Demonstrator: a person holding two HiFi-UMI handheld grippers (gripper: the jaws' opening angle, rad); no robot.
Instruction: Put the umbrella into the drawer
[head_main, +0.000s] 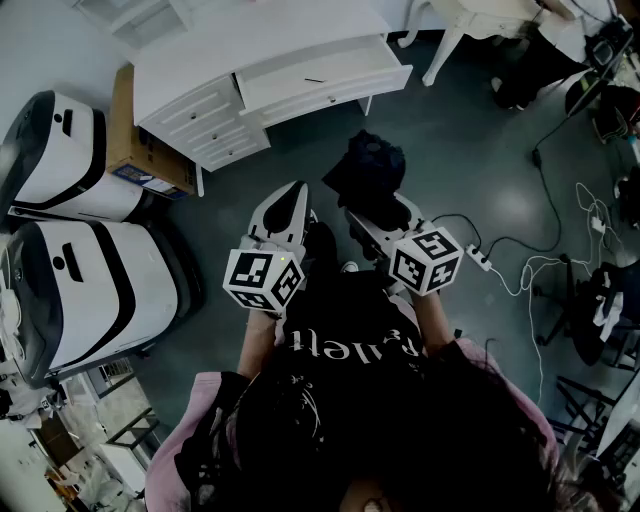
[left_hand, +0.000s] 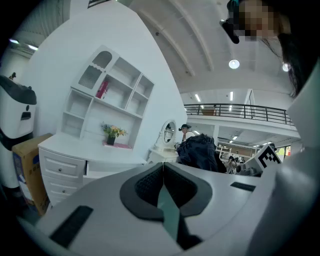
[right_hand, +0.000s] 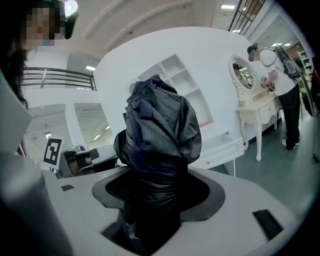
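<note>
So we've got the umbrella (right_hand: 160, 125) clamped in the right gripper (right_hand: 155, 192). Its jaws stand wide and press on the lower end of the folded dark bundle, and the crumpled fabric bulges out past the tips. It's up in the air over the grey floor (head_main: 480, 190), nowhere near resting on anything.

The left gripper (left_hand: 162, 172) has nothing in it: its jaws are pressed together, pad against pad. It sits just beside the right one, on its left, and both point toward the white bench (head_main: 250, 40).

The drawer (head_main: 320, 80) under the bench top is pulled out, with its inside showing pale and one thin dark thing lying in it that's too small for us to make out. The umbrella is well apart from it, out in front of the bench.

Left of the bench there's a cardboard box (head_main: 140, 150) against its side, and two big white machines (head_main: 70, 150) beyond that.
</note>
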